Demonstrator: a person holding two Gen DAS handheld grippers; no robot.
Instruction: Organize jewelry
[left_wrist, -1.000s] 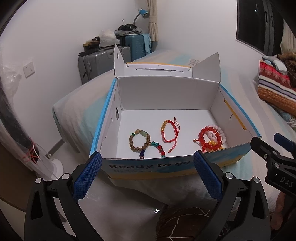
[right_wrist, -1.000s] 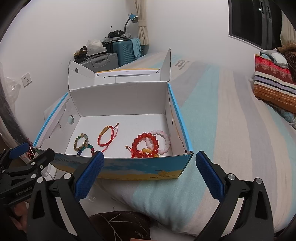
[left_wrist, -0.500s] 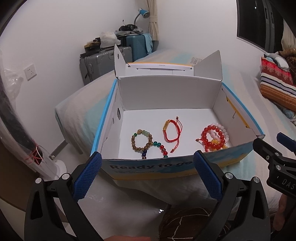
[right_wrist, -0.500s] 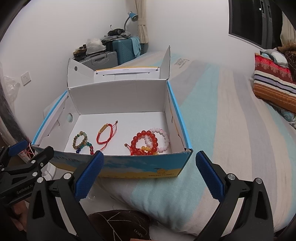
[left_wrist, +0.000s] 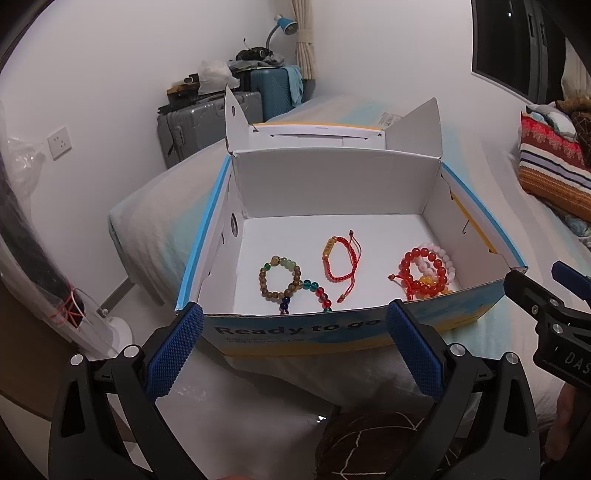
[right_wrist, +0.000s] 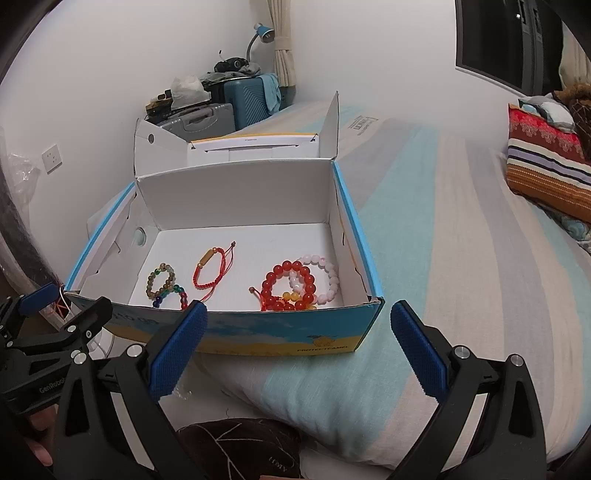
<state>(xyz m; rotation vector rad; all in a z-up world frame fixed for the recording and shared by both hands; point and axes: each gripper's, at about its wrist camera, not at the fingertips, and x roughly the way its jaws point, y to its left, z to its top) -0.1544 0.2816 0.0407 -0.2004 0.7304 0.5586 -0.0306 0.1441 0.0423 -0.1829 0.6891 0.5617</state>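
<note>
We hold the left tool (left_wrist: 295, 345) and the right tool (right_wrist: 299, 345) wide, empty, just before the box (left_wrist: 332, 330) on the bed (right_wrist: 461, 258). Inside the box lie the brown bead bracelet (left_wrist: 279, 277), the red cord bracelet (left_wrist: 341, 260) and the red bead bracelet (left_wrist: 424, 271).

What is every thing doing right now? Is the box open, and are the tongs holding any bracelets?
Box: open, lid flipped back, standing on the bed.
Brown bead bracelet: lying on the box floor, left.
Red cord bracelet: lying flat, middle.
Red bead bracelet: lying on the right, overlapping the pink bead bracelet.
Left tongs: open, empty, outside the box.
Right tongs: open, empty, outside the box.
</note>
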